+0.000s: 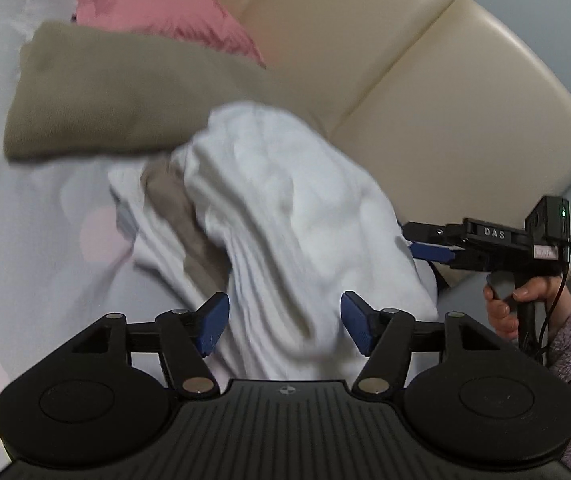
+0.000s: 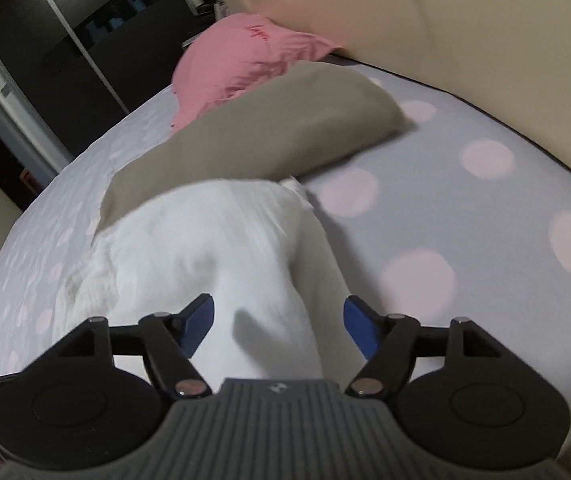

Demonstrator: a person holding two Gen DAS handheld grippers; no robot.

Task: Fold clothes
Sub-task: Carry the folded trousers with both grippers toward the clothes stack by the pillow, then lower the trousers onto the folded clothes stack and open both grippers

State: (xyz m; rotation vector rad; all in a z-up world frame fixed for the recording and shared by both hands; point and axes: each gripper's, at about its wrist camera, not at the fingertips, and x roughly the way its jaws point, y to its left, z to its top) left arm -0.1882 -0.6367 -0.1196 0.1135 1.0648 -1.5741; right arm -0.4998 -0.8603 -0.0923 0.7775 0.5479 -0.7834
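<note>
On the spotted bedsheet (image 2: pixel 465 208), pillows; cream headboard (image 1: pixel 425 92) behind.

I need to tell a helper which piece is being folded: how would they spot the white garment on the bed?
Start from the bed's grey sheet with pale pink dots, near the cream padded headboard. In front of the pink pillow and the olive-brown pillow lies a crumpled heap, the white garment. It alone is white and ribbed, lying between both open grippers.

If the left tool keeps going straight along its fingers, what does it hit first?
Most likely the white garment, which bulges up between the open left tool fingers. The olive pillow lies beyond it; depth is hard to judge.
</note>
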